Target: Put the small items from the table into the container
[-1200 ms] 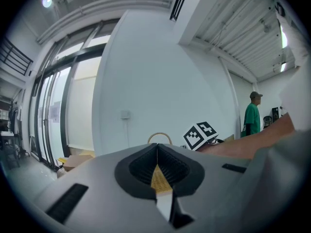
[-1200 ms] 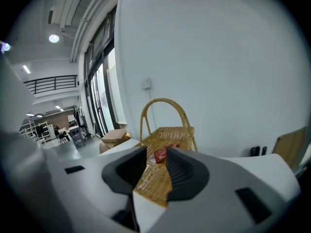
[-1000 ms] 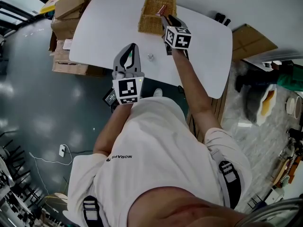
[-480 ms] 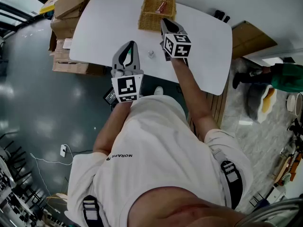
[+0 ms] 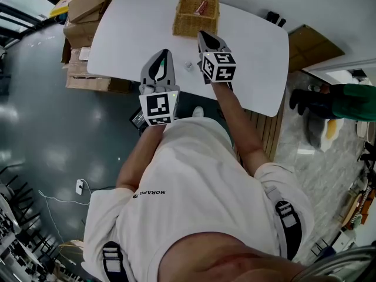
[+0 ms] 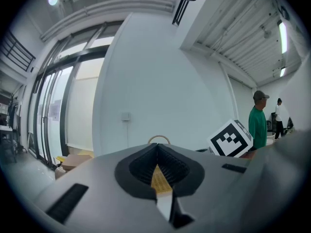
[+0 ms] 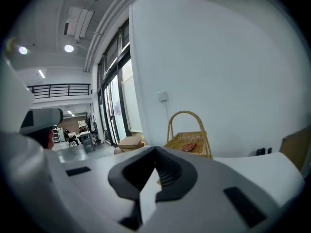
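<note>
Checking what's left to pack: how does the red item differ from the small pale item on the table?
The red item lies in the wicker basket; the small pale item sits on the white table. The red item is elongated; the small pale item looks smaller and roundish. Both lie loose, with nothing holding them.

Basket [image 5: 188,25] at table's [image 5: 135,34] far edge, small item [image 5: 188,66] on table before it
</note>
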Motion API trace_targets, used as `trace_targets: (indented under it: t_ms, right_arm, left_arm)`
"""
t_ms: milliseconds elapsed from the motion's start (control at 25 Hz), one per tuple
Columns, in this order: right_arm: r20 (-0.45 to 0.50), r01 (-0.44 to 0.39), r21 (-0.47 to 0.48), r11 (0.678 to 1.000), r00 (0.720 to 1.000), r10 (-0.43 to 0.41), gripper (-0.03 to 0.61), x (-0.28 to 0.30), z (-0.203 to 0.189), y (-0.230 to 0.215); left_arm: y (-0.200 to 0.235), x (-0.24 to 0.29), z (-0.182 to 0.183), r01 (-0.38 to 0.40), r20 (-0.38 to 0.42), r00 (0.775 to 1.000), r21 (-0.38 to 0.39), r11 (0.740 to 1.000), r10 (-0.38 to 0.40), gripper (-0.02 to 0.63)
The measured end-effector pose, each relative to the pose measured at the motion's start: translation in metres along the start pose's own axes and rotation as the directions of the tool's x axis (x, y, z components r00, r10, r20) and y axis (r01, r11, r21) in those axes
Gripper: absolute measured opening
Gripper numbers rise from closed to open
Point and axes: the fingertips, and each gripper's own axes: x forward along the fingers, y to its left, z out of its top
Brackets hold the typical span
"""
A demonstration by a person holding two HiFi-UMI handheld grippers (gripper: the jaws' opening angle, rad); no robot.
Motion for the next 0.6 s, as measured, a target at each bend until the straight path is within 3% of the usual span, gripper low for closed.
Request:
trace_targets:
  t_ms: [600]
  right_arm:
    - [-0.026,-0.048,-0.033,0.998,0.999,0.047,0.012,-0.027,-0.027,0.04]
  left_arm:
    - [0.001,0.0,-0.007,-0.011,-0.023,1.0,-0.021,1.0,0.01,0.003]
